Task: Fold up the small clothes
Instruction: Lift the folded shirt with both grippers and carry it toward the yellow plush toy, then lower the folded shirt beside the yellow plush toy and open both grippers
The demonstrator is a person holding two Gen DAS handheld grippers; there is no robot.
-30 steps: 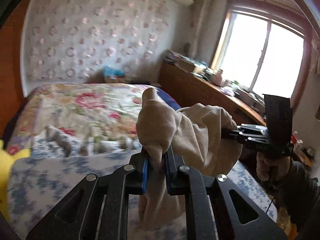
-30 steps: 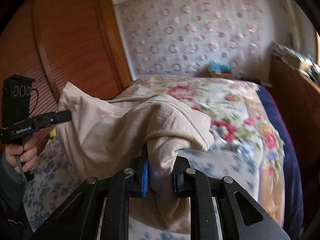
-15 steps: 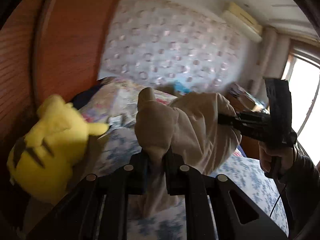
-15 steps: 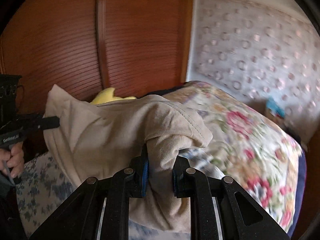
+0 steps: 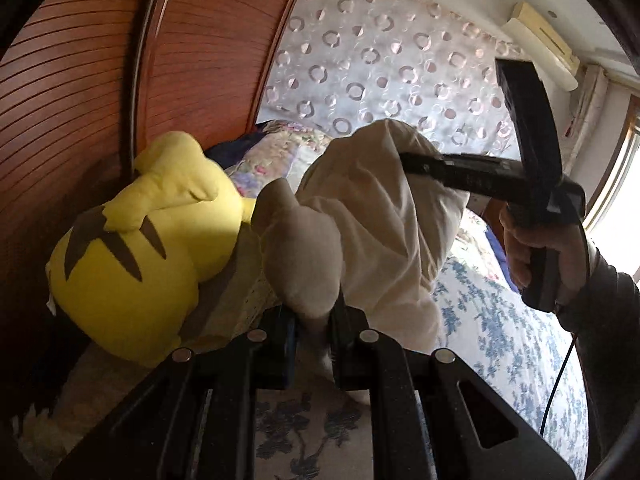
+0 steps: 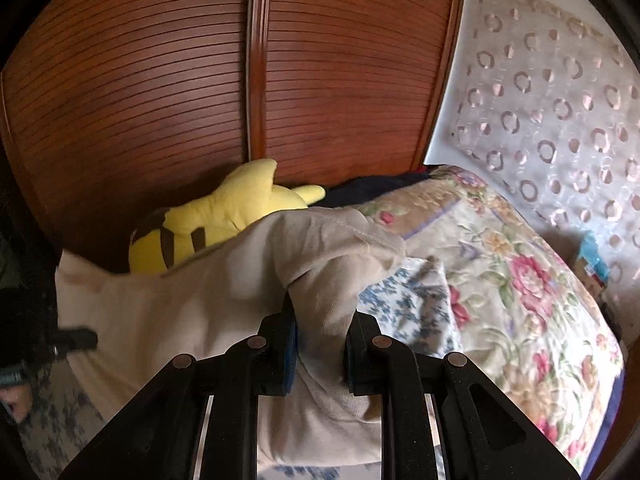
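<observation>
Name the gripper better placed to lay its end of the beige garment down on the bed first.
Probably left. Left gripper grips the beige garment low over the blue-flowered cover; right gripper's end looks higher.

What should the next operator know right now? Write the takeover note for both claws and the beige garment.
Left claw: shut on a bunched corner of the beige garment.
Right claw: shut on the opposite bunched end of the garment, which sags between the two claws.
Where: the garment hangs in the air above the blue floral sheet, right beside the yellow plush toy lying against the wooden wardrobe. The flowered quilt lies further along the bed.
Done: garment picked up by two ends.
Left: no fold visible yet; lay it flat on the sheet, probably clear of the plush, then fold.
</observation>
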